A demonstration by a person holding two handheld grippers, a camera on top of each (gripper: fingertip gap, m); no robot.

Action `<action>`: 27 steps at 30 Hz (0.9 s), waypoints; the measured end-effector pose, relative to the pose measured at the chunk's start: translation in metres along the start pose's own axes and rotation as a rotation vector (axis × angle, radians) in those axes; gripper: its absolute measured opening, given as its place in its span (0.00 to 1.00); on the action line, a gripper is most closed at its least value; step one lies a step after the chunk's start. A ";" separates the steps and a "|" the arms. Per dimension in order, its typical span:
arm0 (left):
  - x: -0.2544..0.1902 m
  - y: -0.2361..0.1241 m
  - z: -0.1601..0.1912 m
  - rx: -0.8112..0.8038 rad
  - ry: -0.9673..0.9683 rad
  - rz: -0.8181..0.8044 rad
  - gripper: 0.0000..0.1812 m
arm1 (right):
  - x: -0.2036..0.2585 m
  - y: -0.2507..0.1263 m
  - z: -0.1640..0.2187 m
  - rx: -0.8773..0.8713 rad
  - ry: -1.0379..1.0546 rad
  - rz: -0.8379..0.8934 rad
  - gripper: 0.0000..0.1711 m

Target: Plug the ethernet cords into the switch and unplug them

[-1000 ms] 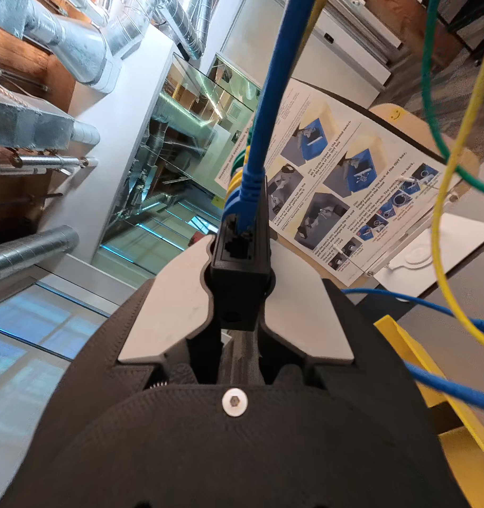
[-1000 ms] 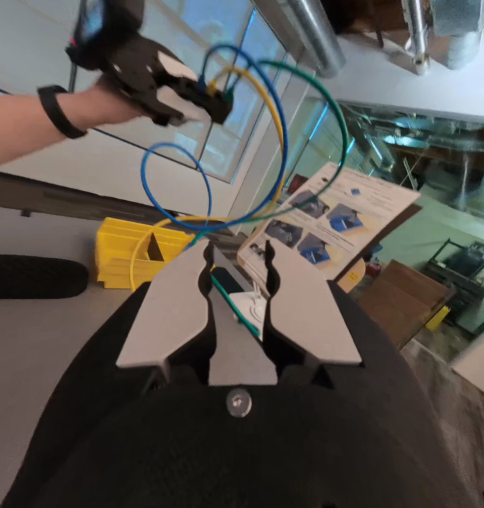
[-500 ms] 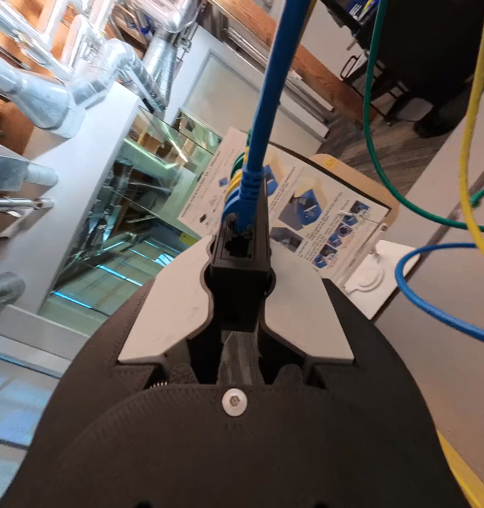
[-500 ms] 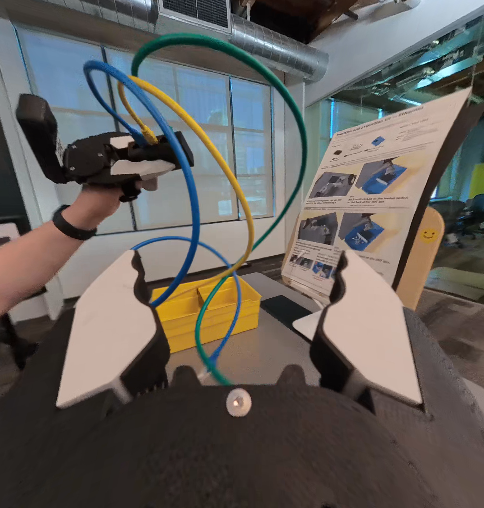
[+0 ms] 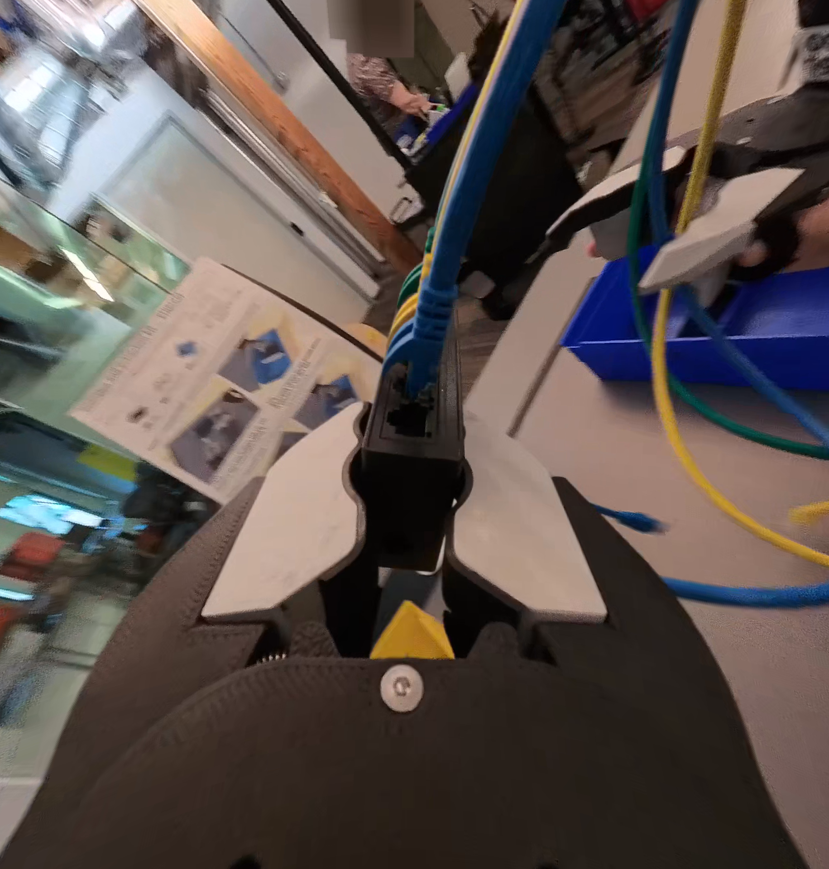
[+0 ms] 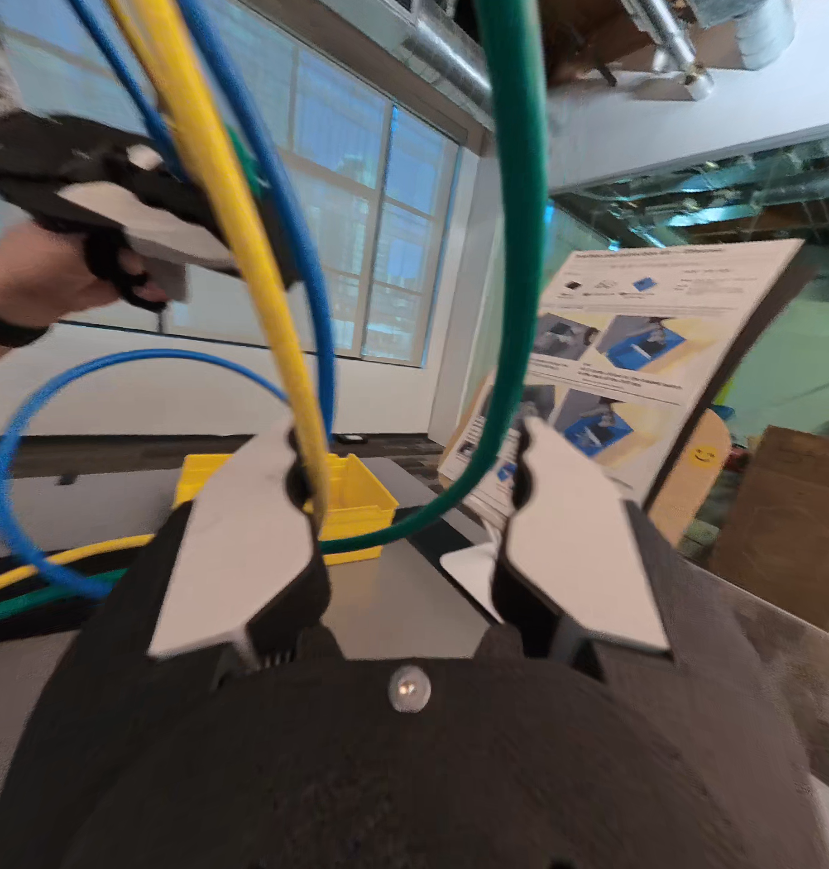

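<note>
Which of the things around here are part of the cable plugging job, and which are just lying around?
In use:
- black switch, clamped in the left hand-held gripper
- blue cord, yellow cord, green cord
- right hand-held gripper, open

Lying about:
- yellow bin
- blue bin
- instruction poster

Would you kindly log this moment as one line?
left gripper: shut on switch | right gripper: open, around yellow cord | cords plugged

Item: switch (image 5: 412, 451), whose far ports we found hidden behind the blue cord (image 5: 433, 310) plug. Item: instruction sheet (image 6: 638, 357), print blurred. Item: yellow bin (image 6: 356, 498), which the right gripper (image 6: 405, 475) partly covered.
</note>
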State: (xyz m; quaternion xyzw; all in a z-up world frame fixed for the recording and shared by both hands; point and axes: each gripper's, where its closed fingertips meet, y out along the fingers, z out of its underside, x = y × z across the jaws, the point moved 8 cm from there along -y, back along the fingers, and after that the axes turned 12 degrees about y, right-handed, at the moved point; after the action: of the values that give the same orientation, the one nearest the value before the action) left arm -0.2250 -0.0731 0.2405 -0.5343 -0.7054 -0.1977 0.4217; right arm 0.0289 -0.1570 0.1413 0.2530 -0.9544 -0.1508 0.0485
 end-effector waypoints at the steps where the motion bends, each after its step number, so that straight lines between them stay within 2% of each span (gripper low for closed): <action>1: -0.004 0.002 0.004 -0.004 -0.060 0.053 0.16 | 0.004 -0.002 -0.002 0.001 0.005 -0.060 0.35; 2: -0.008 0.005 0.008 -0.017 -0.134 0.116 0.16 | 0.006 -0.004 -0.004 -0.013 0.015 -0.073 0.30; 5: -0.026 0.015 0.016 -0.131 -0.354 0.307 0.15 | 0.010 -0.004 -0.005 -0.008 0.000 -0.101 0.32; 8: -0.045 0.026 0.019 -0.253 -0.473 0.446 0.16 | 0.011 -0.002 0.001 0.044 0.011 -0.143 0.35; 12: -0.060 0.041 0.024 -0.332 -0.540 0.470 0.16 | 0.020 0.002 0.007 0.117 0.129 -0.312 0.36; 19: -0.076 0.067 0.025 -0.401 -0.646 0.542 0.16 | 0.028 0.012 0.016 0.204 0.199 -0.339 0.37; 27: -0.096 0.084 0.017 -0.380 -0.612 0.652 0.16 | 0.030 0.015 0.025 0.313 0.223 -0.376 0.22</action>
State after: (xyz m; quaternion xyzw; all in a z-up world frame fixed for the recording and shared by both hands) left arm -0.1477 -0.0874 0.1390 -0.8287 -0.5442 -0.0143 0.1298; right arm -0.0085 -0.1536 0.1230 0.4452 -0.8912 0.0211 0.0846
